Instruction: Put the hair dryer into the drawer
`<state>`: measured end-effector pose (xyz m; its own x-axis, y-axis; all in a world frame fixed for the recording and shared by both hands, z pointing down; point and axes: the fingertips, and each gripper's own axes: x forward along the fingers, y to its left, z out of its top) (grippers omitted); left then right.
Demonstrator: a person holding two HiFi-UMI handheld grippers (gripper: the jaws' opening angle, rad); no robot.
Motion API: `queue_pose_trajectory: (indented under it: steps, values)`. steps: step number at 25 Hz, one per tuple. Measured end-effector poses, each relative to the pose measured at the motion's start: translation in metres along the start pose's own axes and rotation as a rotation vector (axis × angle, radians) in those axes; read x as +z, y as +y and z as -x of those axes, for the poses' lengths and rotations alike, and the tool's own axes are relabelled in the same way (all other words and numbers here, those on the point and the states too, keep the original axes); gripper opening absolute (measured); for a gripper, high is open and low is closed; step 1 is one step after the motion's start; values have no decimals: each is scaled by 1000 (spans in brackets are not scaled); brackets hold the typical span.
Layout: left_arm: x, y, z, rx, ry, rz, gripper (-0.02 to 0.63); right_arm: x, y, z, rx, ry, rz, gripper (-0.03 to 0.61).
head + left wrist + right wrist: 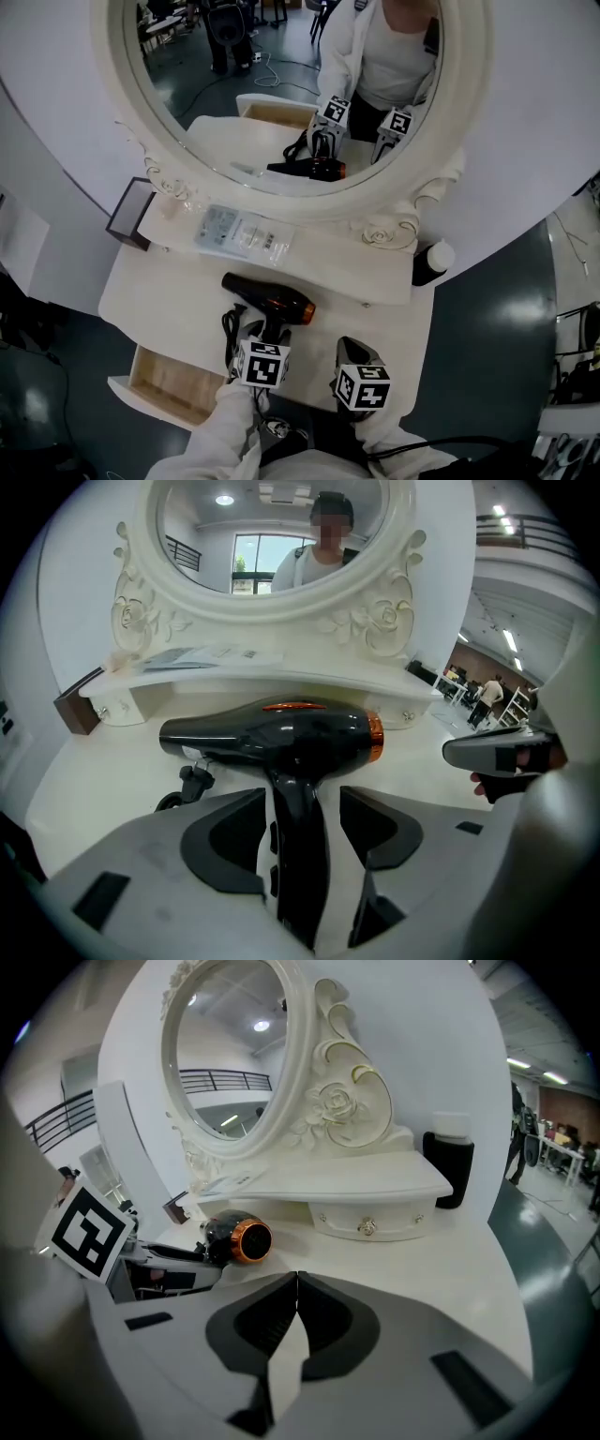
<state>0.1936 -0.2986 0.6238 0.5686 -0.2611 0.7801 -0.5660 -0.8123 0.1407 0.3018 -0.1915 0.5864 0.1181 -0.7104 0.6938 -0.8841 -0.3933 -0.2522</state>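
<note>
Left gripper (302,803): jaws held wide apart, with the handle of the hair dryer (272,735) between them, not clamped. Right gripper (296,1279): jaws pressed together, nothing held. The hair dryer is laid on the table (375,328), near the open drawer (173,384); its handle end is hidden by the left gripper. Print on the shelf packet (242,232) cannot be read.

Off-task items only: oval white mirror (281,84) with a carved rose frame, upright at the back of the table (169,300). Narrow shelf (328,267) directly below the mirror. Clear-wrapped flat packet (244,232) lies on it, under the mirror's left half. Dark-rimmed box (129,214) at the mirror's lower left (contents unreadable). Black bottle (431,262), white cap, at its lower right.
</note>
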Motion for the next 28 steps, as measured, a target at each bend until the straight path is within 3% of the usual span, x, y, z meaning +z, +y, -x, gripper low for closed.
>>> queue_pose_trajectory:
  steps: [11, 21, 28]
  values:
    - [-10, 6, -34, 9, 125, -28, 229, -2, -10, -26, 4, 44, -22, 61]
    - [-10, 11, -31, 18, 124, 4, 177, -1, -8, -33, 12, 66, -13, 61]
    - [-22, 9, -22, 23, 129, 6, 175, 0, 1, -30, 22, 56, 14, 61]
